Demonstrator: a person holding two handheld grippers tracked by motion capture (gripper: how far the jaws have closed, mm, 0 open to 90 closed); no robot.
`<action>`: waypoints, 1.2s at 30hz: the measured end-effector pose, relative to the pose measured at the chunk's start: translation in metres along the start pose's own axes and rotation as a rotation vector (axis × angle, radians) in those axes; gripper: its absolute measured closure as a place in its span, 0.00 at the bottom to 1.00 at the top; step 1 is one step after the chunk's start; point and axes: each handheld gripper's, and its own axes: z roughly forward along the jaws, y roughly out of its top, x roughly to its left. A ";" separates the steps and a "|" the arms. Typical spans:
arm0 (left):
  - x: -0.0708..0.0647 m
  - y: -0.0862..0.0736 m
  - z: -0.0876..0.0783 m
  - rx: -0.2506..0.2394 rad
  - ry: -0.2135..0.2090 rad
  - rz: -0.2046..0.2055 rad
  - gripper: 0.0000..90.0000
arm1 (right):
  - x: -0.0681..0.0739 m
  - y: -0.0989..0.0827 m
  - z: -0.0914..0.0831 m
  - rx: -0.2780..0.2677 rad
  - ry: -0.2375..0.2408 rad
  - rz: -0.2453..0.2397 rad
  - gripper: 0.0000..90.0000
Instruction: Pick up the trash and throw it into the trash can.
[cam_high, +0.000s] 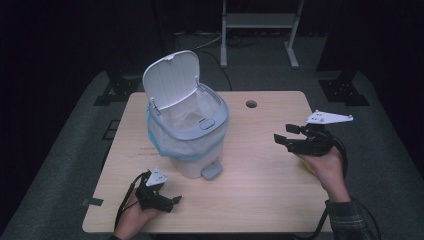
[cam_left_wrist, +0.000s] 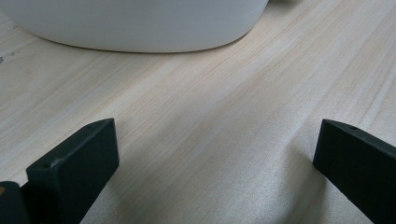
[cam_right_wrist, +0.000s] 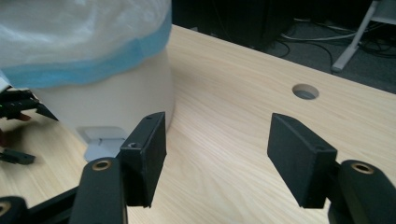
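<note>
- The pedal bin stands left of centre on the desk, its lid raised and its blue-edged liner already fitted over the rim.
- Judging by this, the bagging is done; closing the lid or clearing away may remain.
- The left tongs rest low at lower left, jaws wide and empty.
- The right tongs, at centre right, are likewise open with nothing between them.
- Bare desk lies right of the bin; the left tongs sit near the front edge.

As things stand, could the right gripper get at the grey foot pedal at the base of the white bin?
Probably yes. The right gripper is open with nothing between its fingers, and bare light wooden table lies between it and the grey foot pedal of the white lidded bin.
</note>
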 end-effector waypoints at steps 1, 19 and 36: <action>0.000 0.000 0.000 0.000 0.000 0.000 0.00 | -0.002 -0.002 -0.001 0.002 -0.006 0.001 0.40; 0.000 0.000 0.000 -0.004 0.001 -0.002 0.00 | -0.030 -0.038 -0.018 0.048 -0.112 0.066 0.39; 0.000 0.000 0.000 -0.001 0.001 0.000 0.00 | -0.062 -0.079 -0.038 0.094 -0.200 0.156 0.39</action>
